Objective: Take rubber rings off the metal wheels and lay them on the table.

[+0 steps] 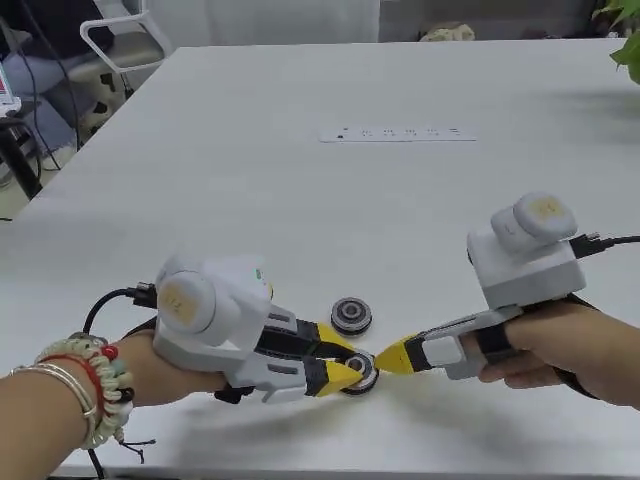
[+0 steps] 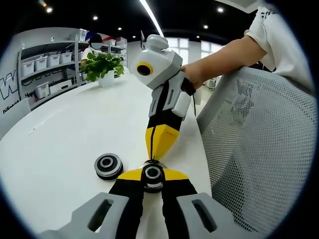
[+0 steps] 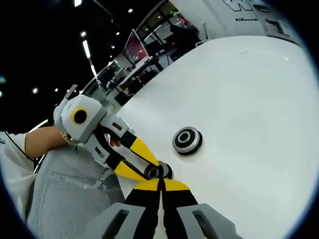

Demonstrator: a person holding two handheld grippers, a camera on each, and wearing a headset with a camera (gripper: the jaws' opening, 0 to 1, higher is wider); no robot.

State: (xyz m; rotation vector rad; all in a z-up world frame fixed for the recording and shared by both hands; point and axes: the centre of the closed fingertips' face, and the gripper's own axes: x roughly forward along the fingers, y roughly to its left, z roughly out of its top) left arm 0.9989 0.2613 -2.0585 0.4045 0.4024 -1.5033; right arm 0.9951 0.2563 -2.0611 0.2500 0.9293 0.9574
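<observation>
1. At the near edge of the white table [image 1: 250, 200], the left gripper [image 1: 352, 362] sits low over the surface. A hand [image 1: 150, 365] grips it from behind, with beaded bracelets [image 1: 85, 385] on the wrist.
2. Left jaws are clenched on a small metal wheel, the clamped wheel [image 1: 363, 374], with one yellow tip on each side of it. I cannot tell whether this wheel rests on the table or hangs just above it.
3. Clamped wheel: dark band around the rim, lighter hub at the centre.
4. Right gripper [image 1: 385, 358] comes in from the right, held by the other hand [image 1: 570, 345]. Its jaws are pressed together into one yellow point, and no gap shows between them in the right gripper view.
5. That point touches the rim of the clamped wheel on the side facing away from the left gripper. Whether any rubber is pinched between the tips is too small to make out.
6. Just beyond the tips, a loose wheel [image 1: 351, 314] lies flat on the table, apart from both grippers. Its dark outer band is on.
7. Mesh chair back [image 2: 259, 149] stands beside the table's near edge, seen in both gripper views.
8. Mid-table, well apart from the work: a white power strip [image 1: 398, 133], lying flat.
9. Far end: a leafy plant [image 1: 628, 45] at the right corner and a white-framed chair [image 1: 120, 40] past the left edge.
</observation>
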